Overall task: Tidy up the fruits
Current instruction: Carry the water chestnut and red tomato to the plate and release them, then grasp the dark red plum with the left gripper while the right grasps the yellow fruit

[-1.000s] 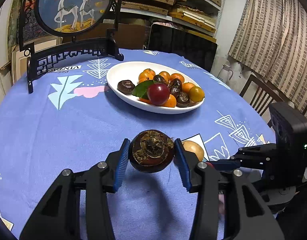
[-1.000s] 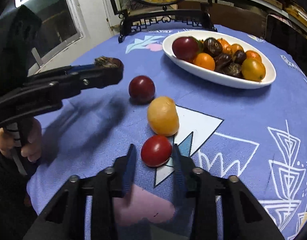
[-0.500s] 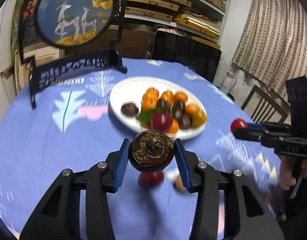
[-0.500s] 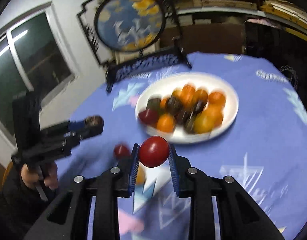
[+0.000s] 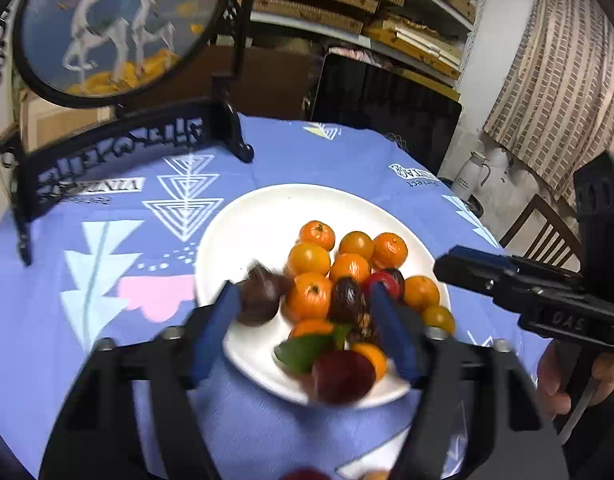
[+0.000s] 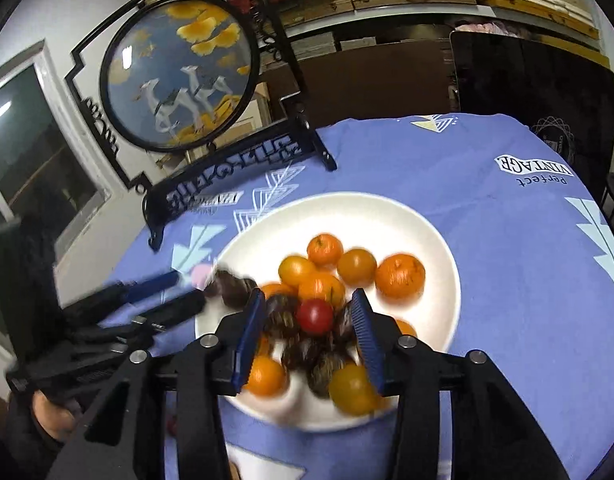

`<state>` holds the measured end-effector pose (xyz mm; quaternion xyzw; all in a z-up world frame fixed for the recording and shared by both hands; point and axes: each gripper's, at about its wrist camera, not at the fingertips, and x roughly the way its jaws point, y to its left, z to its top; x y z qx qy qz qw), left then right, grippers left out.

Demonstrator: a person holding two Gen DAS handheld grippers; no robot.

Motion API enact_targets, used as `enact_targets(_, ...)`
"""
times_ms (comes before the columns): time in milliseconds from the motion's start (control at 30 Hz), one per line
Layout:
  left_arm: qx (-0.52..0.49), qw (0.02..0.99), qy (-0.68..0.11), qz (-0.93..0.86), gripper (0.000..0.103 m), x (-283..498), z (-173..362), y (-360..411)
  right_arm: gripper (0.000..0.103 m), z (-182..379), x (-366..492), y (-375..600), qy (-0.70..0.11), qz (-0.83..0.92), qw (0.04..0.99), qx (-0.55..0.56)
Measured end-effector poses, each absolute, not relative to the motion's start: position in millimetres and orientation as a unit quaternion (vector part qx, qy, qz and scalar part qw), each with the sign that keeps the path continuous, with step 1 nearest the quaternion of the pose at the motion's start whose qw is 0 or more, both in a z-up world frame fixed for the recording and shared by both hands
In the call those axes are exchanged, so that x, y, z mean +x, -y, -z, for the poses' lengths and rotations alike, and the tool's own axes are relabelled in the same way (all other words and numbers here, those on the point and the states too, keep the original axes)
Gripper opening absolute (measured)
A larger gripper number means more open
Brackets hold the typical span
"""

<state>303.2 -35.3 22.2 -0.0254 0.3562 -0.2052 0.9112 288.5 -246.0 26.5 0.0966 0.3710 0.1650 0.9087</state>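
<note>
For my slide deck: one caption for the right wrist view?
Open right gripper over the white plate of fruit, small red fruit lying between its fingers.

White plate – orange mandarins; blue tablecloth, white triangles.

A home, a lived-in dining or store room. The round worktop wears a blue printed cloth, with a white plate of fruit on it and a framed round deer screen on a black carved stand. Behind are wall shelves stacked with flat boxes, a brown patterned curtain, a wooden chair, a white jug on the floor and a window.
</note>
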Motion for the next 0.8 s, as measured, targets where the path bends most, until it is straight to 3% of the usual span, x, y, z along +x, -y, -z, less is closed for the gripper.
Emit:
enact_targets(400,0.109,0.877,-0.415,0.217,0.074,210.9,39.6,22.5,0.05,13.4,173.9,234.3,-0.384,-0.214,0.897,0.053)
enact_targets(533,0.123,0.87,-0.422,0.222,0.064,215.6,53.7,31.6,0.05,19.2,164.7,229.3,-0.392,-0.215,0.893,0.048)
enact_targets(633,0.125,0.87,-0.42,0.227,0.037,218.4,60.0,36.4,0.05,24.5,164.9,224.1,-0.4,-0.211,0.891,0.042)
enact_targets(800,0.085,0.897,-0.371,0.225,0.037,209.6,35.7,18.6,0.05,32.8,162.1,204.1,-0.414,-0.229,0.881,0.02)
